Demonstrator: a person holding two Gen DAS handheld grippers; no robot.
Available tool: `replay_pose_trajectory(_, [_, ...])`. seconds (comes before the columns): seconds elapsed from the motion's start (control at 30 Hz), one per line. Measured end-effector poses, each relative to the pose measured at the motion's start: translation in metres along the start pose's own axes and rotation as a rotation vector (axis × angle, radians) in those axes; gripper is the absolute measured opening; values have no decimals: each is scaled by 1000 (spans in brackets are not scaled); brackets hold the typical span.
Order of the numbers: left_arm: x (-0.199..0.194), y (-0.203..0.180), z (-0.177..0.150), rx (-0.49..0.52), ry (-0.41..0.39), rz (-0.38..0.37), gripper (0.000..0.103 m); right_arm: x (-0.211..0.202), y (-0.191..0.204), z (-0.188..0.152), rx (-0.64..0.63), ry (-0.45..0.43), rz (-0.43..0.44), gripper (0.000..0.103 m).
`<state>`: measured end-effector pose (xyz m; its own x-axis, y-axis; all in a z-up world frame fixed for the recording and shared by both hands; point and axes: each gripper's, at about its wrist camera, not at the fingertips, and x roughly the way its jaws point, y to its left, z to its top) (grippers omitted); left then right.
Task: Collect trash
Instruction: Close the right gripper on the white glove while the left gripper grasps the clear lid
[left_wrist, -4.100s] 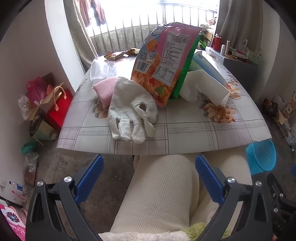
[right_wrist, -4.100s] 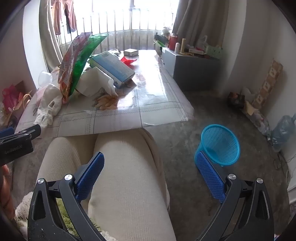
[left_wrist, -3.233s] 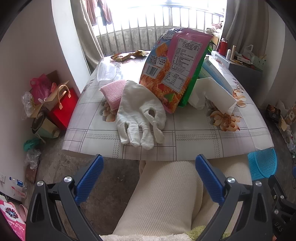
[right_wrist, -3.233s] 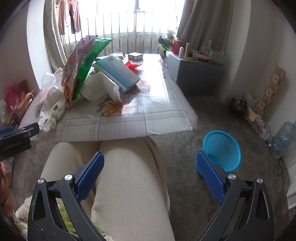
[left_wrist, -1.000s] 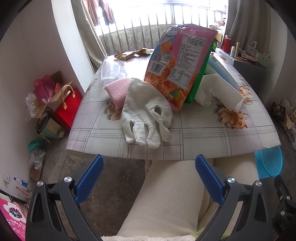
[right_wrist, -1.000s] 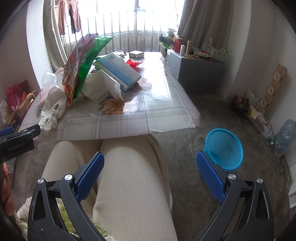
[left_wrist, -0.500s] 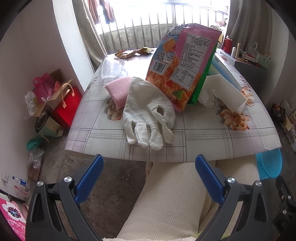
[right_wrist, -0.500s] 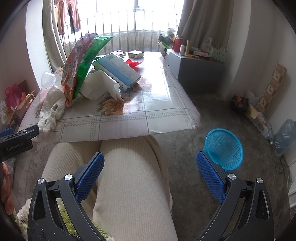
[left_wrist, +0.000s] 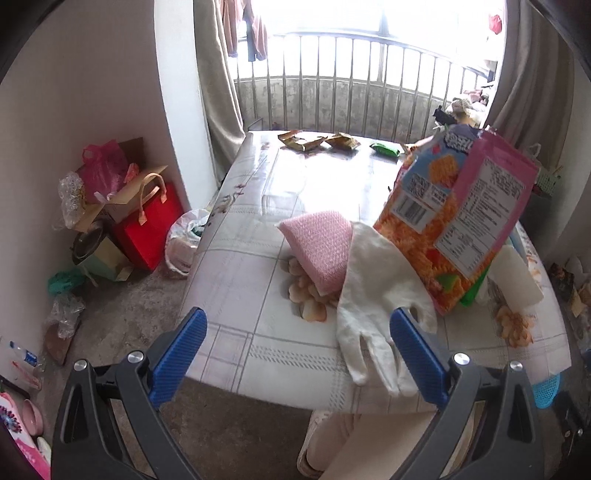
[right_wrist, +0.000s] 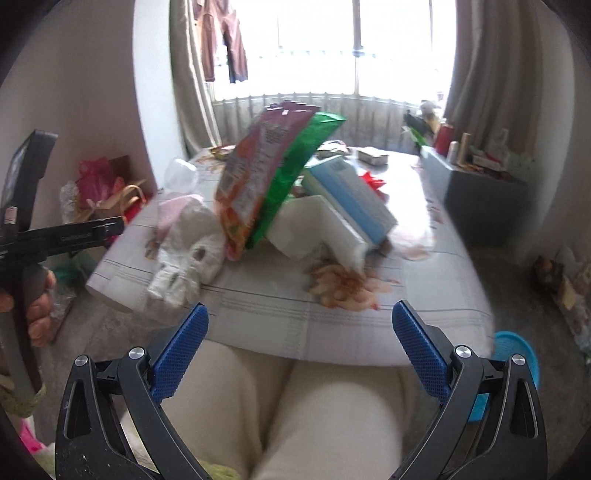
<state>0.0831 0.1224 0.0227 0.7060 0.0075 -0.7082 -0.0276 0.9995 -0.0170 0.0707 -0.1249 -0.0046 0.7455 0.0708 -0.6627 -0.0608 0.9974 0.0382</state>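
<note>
- Left gripper (left_wrist: 297, 339) hangs off the near left edge of the bench (left_wrist: 258, 266), fingers (left_wrist: 181, 354) spread wide, nothing between them.
- Right gripper (right_wrist: 300, 339) sits low over the person's lap (right_wrist: 295, 413), fingers (right_wrist: 419, 349) spread wide, holding nothing; its view is motion-blurred.
- White glove (left_wrist: 373, 314) lies flat at the near bench edge, fingertips pointing toward the camera; in the left view the right blue pad overlaps it, contact cannot be told.
- Pink sponge (left_wrist: 319, 247) lies tilted just beyond the glove, touching it.
- Orange-pink snack bag (left_wrist: 454, 225) stands tilted to the right of the glove, its lower corner on the glove's cuff.
- Green bag (right_wrist: 295, 173) leans right behind the snack bag.
- White tissue pack (right_wrist: 317, 229) lies against the green bag's base; blue box (right_wrist: 351, 195) leans just behind it.
- Small wrappers (left_wrist: 317, 141) lie at the far end of the bench near the window railing; a green one (left_wrist: 384, 148) is just to their right.
- Blue basket (right_wrist: 513, 354) is on the floor to the right of the bench, partly hidden by the right gripper's frame; only a sliver shows in the left view.
- Red bag (left_wrist: 151, 225) and other clutter sit on the floor against the left wall.
- Person's left hand (right_wrist: 35, 306) grips the left gripper's handle at the left edge of the right view.
</note>
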Motion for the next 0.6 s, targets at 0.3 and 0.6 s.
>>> replay_pose_trajectory(0.3, [42,63,68,-143,-105,-255,97,61,79,27,-131,93,309,95])
replay_pose_trajectory(0.6, [134,66,147,-124,-63,-436,97,112,93,44,-157,161,292,88])
